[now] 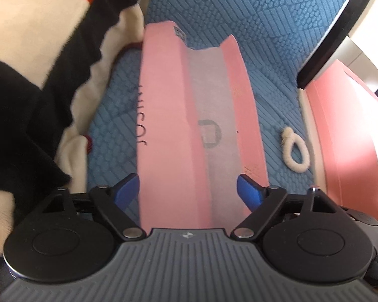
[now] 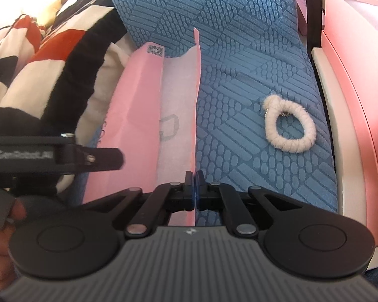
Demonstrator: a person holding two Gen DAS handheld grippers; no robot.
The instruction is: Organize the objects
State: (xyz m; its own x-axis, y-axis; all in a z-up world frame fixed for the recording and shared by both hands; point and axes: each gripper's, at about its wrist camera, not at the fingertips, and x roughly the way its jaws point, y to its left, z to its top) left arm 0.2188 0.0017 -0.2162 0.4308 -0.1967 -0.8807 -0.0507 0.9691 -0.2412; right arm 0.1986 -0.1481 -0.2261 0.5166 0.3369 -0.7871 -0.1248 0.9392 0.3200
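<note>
Pink flat paper bag w/ translucent white inner panel (image 1: 168, 115) lies lengthwise on the blue quilted textured cover (image 1: 264, 50), open mouth twd the cameras. Left gripper (image 1: 189, 192) hangs over the bag's near end, jaws wide apart, blue pads either side of the bag, not pressing it. Right gripper (image 2: 194, 188) has its jaws together, clamped on the bag's right-hand pink flap (image 2: 195, 100), which stands up on edge. Cream woolly hair tie w/ small metal charm (image 2: 289, 125) sits on the cover right of the bag, well apart from it. Pink box (image 2: 352, 75) at far right edge. Red, black & cream fleece blanket (image 2: 50, 58) bunched on the left, up against the bag's far corner
</note>
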